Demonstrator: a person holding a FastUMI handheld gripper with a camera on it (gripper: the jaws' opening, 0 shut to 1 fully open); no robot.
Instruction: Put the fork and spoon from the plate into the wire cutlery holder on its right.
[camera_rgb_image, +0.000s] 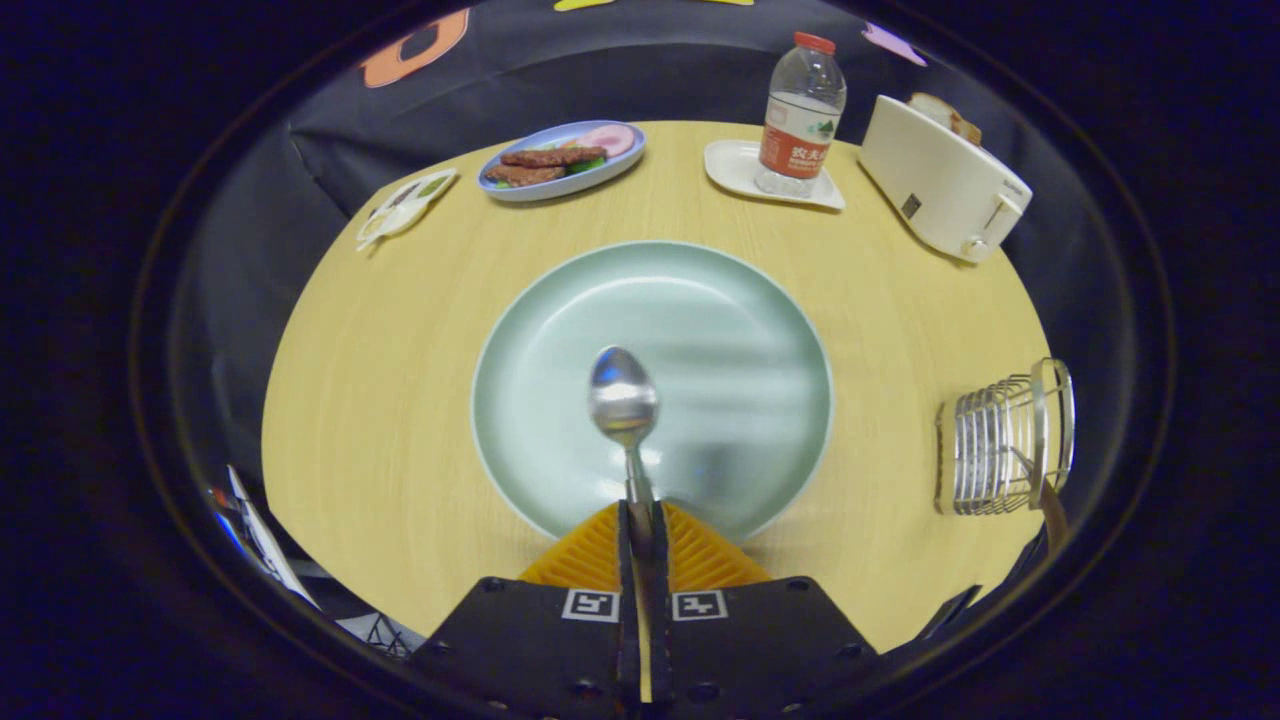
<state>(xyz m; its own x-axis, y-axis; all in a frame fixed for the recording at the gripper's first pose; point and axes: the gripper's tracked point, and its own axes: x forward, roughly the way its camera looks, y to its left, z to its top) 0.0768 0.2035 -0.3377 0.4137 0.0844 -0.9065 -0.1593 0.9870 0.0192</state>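
In the gripper view, the spoon is clamped by its handle between the orange fingers of the gripper, its bowl held out over the pale green plate. The wire cutlery holder stands to the right on the table — a handle already seems to poke from it, perhaps the fork's. The spoon's transfer is judged under way; next, a swing right over the holder is called for — then release.

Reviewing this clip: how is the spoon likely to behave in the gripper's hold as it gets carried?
The spoon looks like polished metal, so probably stiff and fairly slippery. The gripper is shut on the handle's end alone, bowl jutting out ahead over the green plate, so it may pivot or droop. The ribbed orange fingers likely add grip.
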